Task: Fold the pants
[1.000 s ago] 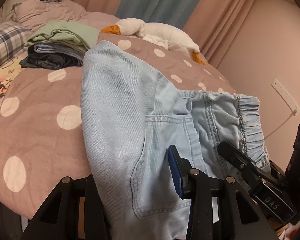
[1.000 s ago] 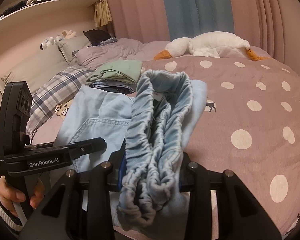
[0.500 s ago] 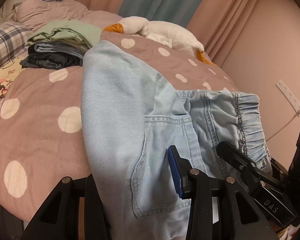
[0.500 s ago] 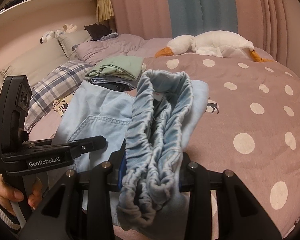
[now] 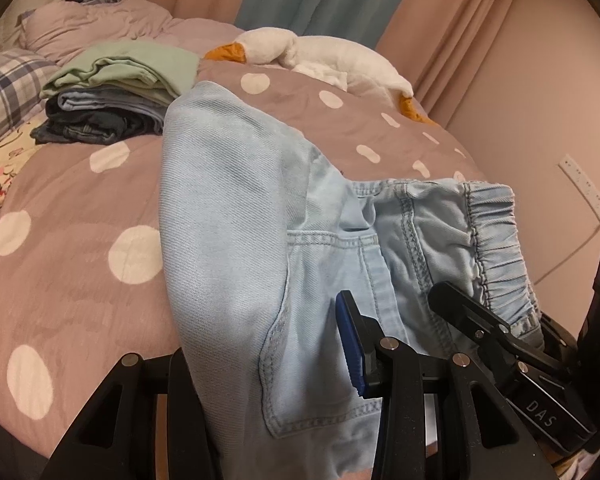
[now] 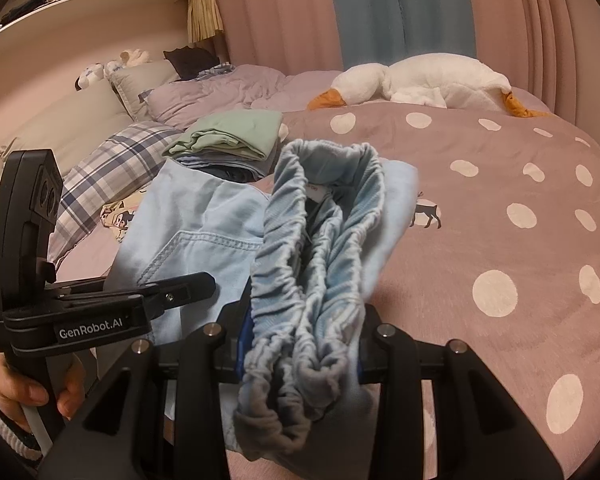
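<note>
The light blue denim pants [image 5: 236, 216] are folded and held above the bed between both grippers. My left gripper [image 5: 276, 356] is shut on the pocket-side fold of the pants; its left finger is hidden behind the cloth. My right gripper [image 6: 300, 336] is shut on the bunched elastic waistband [image 6: 320, 248]. The right gripper also shows at the lower right of the left wrist view [image 5: 496, 332], and the left gripper shows at the left of the right wrist view [image 6: 112, 308], held by a hand.
The bed has a mauve polka-dot cover [image 6: 500, 220]. A stack of folded clothes [image 5: 116, 92], green on top, lies at the back left. A white goose plush [image 6: 420, 80] lies by the curtains. A plaid pillow [image 6: 112, 164] is at the left. A wall outlet [image 5: 584, 184] is on the right.
Both grippers with the pants have shifted slightly forward over the bed; the grip on the pants is unchanged.
</note>
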Motion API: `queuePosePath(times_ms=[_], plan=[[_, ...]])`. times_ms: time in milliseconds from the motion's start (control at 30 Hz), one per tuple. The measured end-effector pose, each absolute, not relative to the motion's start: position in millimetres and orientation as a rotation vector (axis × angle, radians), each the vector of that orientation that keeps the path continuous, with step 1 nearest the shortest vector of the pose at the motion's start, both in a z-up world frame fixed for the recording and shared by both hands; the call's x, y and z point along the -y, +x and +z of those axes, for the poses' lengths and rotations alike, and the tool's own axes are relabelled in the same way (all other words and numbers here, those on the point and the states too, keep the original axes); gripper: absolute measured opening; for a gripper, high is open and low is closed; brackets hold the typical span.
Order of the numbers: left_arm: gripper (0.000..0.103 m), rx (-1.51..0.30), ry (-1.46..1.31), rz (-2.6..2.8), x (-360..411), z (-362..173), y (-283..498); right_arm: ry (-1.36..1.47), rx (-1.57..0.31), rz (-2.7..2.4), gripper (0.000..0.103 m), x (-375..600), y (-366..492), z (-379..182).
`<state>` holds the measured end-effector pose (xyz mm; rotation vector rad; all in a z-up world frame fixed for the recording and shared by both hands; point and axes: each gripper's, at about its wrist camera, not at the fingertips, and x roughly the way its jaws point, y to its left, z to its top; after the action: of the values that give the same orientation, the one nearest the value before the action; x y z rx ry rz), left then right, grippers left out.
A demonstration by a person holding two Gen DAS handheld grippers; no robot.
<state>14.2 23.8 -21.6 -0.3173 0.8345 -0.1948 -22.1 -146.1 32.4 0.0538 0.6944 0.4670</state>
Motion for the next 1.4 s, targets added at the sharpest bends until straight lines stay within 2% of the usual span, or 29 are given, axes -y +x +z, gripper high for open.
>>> queuePosePath(times_ms=[1400], plan=[[0.04, -0.881, -0.228, -0.19, -7, -44, 121, 0.122, -0.737, 0.401, 0.038, 141, 71, 3]])
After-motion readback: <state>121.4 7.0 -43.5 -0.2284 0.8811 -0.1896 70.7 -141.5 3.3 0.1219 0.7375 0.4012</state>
